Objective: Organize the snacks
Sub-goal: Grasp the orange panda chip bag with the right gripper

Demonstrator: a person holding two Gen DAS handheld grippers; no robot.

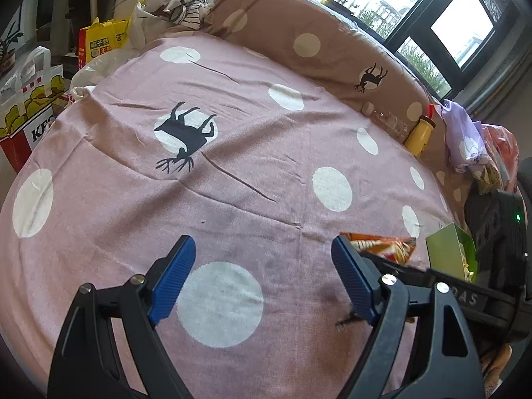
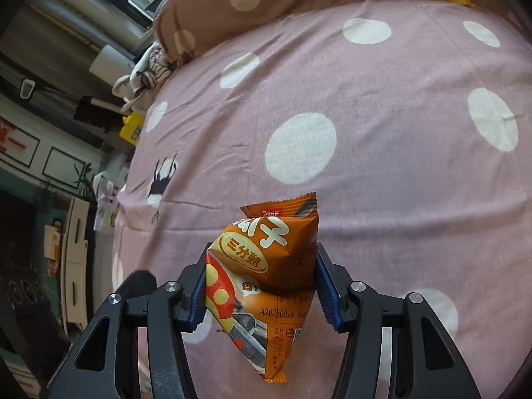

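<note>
Right now the right gripper [image 2: 261, 286] is squeezing an orange snack bag [image 2: 266, 276] between its two blue pads, up above the pink bed [image 2: 382, 173]. The bag is puffy and tilted, and the pads press on its middle. It looks slippery, so I think it could slide out and drop if the squeeze gets loose or the hand jerks. Too hard a squeeze could pop it or crush the food inside.

The left gripper [image 1: 262, 279] is spread wide and holds nothing. It hangs over the bed near the close edge. In its view the bag [image 1: 389, 246] pokes out just past its right pad, so the two grippers are close and might bump.

A green box [image 1: 449, 249] sits near the bed's right edge. If the bag should go there, a bad aim could knock it. A yellow bottle [image 1: 419, 133] lies by the brown pillow [image 1: 316, 33] at the far edge, well apart from all this.
</note>
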